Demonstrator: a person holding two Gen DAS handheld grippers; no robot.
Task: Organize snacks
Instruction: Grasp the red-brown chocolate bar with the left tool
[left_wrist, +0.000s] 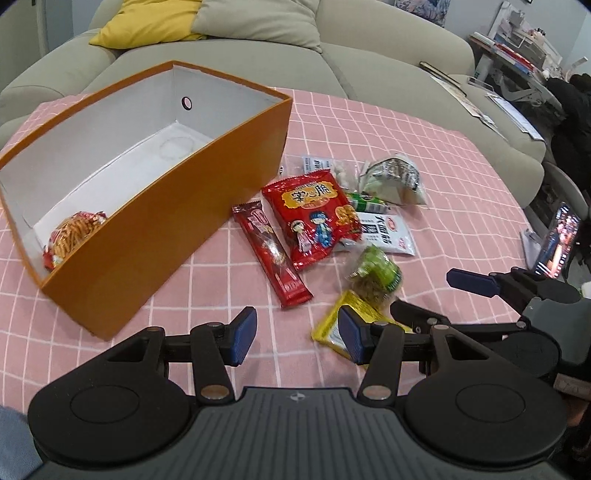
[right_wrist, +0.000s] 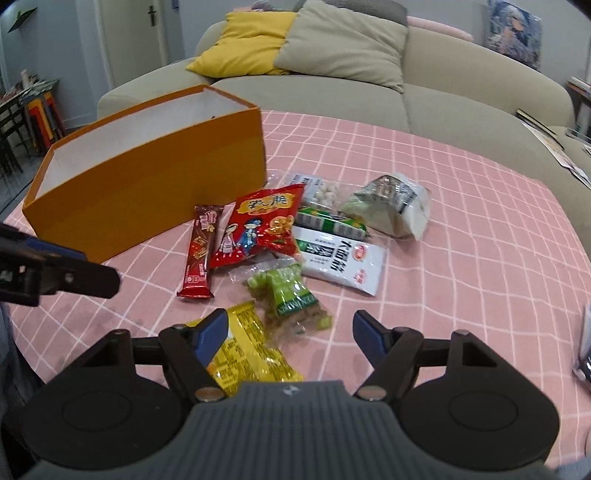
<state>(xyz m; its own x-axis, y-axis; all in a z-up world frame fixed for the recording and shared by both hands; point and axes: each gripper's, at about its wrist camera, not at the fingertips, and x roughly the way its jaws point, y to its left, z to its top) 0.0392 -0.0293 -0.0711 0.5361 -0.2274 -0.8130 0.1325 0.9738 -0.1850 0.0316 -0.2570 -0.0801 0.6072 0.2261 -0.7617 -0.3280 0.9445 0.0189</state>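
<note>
Directly below the right gripper (right_wrist: 288, 330), jaws standing apart and nothing held, a yellow packet (right_wrist: 247, 350) is found on the pink cloth (right_wrist: 461, 258), long axis slanting toward the camera. The left gripper (left_wrist: 297, 336), half-open and empty, is placed just left of it; the orange box (left_wrist: 155, 236) is set further left.

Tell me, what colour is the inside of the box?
White inside the orange box, shown best in the left wrist view.
</note>
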